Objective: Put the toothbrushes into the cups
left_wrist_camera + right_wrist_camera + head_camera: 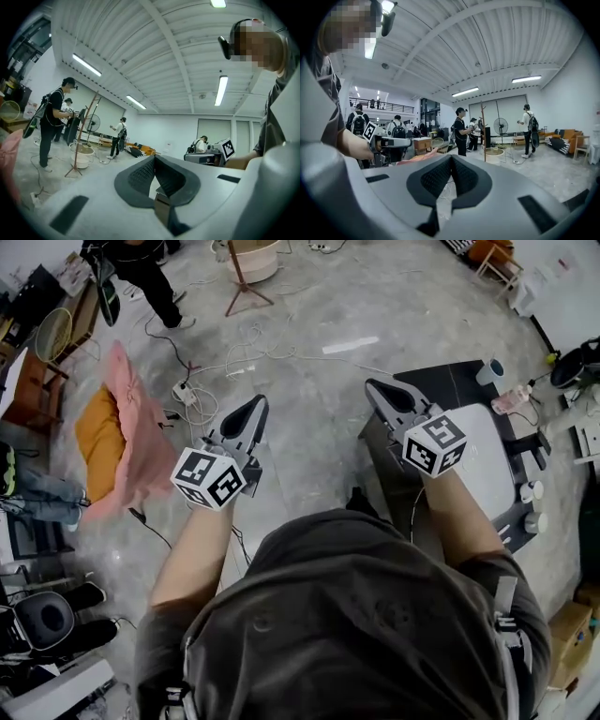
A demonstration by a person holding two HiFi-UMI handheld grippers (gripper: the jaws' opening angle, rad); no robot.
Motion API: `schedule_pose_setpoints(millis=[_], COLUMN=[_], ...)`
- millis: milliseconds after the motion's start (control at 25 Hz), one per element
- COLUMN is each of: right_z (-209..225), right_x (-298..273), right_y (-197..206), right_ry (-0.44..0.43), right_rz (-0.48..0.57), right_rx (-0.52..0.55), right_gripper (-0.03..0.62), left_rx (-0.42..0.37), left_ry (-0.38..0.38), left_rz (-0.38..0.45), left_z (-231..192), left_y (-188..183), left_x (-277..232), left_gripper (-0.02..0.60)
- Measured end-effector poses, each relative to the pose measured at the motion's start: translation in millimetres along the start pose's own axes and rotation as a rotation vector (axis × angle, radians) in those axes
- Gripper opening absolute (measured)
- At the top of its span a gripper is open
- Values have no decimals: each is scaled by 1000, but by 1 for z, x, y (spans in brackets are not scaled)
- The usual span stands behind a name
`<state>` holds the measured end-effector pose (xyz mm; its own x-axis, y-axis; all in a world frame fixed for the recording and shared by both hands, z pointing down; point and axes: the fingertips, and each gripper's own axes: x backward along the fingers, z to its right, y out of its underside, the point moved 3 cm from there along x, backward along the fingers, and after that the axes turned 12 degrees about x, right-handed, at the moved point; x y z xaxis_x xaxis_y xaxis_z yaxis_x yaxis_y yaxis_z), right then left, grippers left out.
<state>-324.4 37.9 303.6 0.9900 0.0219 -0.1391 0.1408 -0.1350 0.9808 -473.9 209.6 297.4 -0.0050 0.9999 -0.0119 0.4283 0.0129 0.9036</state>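
Observation:
Both grippers are held level in front of the person, out over the floor and away from the table. My left gripper is shut, its dark pads meeting at the tip with nothing between them. My right gripper is shut too, its pads touching and empty. A white cup stands at the far corner of the black table, to the right of the right gripper. I cannot make out any toothbrush.
A white mat lies on the table, with small white containers near its right edge. Cables and a power strip lie on the floor ahead. A pink cloth over an orange cushion is at left. Several people stand across the room.

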Motion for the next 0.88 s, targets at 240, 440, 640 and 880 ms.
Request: schedule_pose_setpoints(millis=[240,440,640,880], right_z=[-19,-24,-1,51], right_x=[54,97,162,292], right_y=[-6,1,19,58], right_ry=[64,95,140,268], right_rz=[-41,-56,-53,-77], right_rx=[19,15,-5,15], right_gripper=[-8,-7,-7,-6], left_rx=[37,29,35,25], left_ry=[53,110,187,360], left_rz=[1,-45,-117,-299], left_z=[37,74,132,255], left_y=[20,41,77,156], left_x=[25,15,-34,-132], left_gripper=[5,5,5,5])
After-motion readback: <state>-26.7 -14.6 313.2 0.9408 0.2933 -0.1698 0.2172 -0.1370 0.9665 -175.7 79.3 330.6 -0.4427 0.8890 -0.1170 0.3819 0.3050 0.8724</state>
